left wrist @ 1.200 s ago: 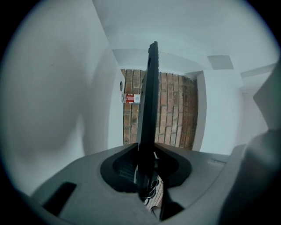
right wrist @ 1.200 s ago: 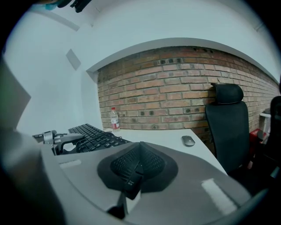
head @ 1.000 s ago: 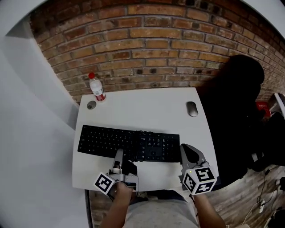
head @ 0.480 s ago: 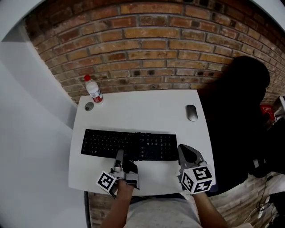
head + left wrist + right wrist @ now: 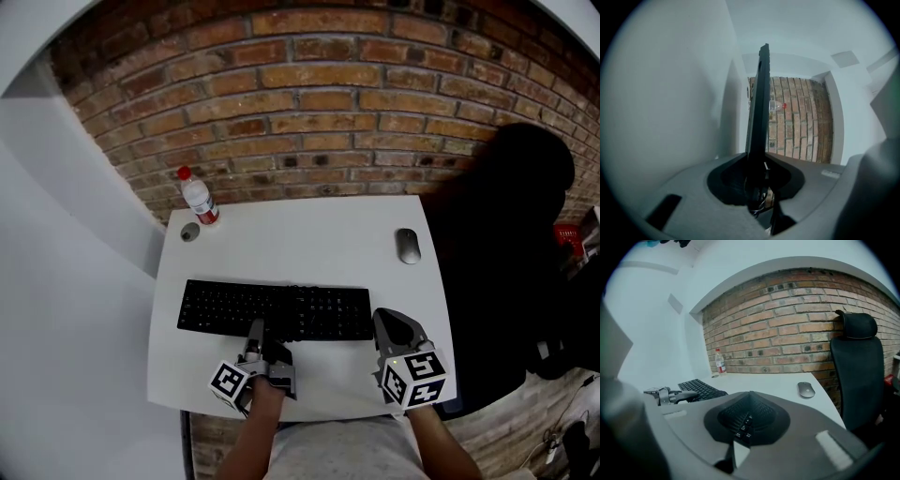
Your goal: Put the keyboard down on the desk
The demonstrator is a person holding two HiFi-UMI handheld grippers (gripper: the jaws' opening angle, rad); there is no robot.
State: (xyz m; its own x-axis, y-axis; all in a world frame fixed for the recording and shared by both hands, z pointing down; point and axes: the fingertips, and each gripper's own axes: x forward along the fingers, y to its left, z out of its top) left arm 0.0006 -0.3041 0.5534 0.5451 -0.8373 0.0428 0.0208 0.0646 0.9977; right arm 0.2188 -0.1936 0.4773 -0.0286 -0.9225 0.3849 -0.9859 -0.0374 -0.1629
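A black keyboard (image 5: pixel 277 312) lies lengthwise across the near half of the white desk (image 5: pixel 309 234); whether it rests on the top or hangs just above it I cannot tell. My left gripper (image 5: pixel 255 330) is shut on its near edge, left of the middle. In the left gripper view the keyboard (image 5: pixel 759 108) shows edge-on as a thin dark slab running out from between the jaws. My right gripper (image 5: pixel 382 323) is shut on the keyboard's near right corner, and keys (image 5: pixel 745 420) show between its jaws.
A water bottle (image 5: pixel 199 199) with a red cap stands at the desk's far left corner, a small round grey thing (image 5: pixel 189 232) beside it. A grey mouse (image 5: pixel 408 246) lies at the far right. A black chair (image 5: pixel 506 244) stands right of the desk. Behind is a brick wall.
The keyboard looks slightly smaller and squarer to the desk's front edge than a second ago. Both grippers have kept their hold and moved with it.
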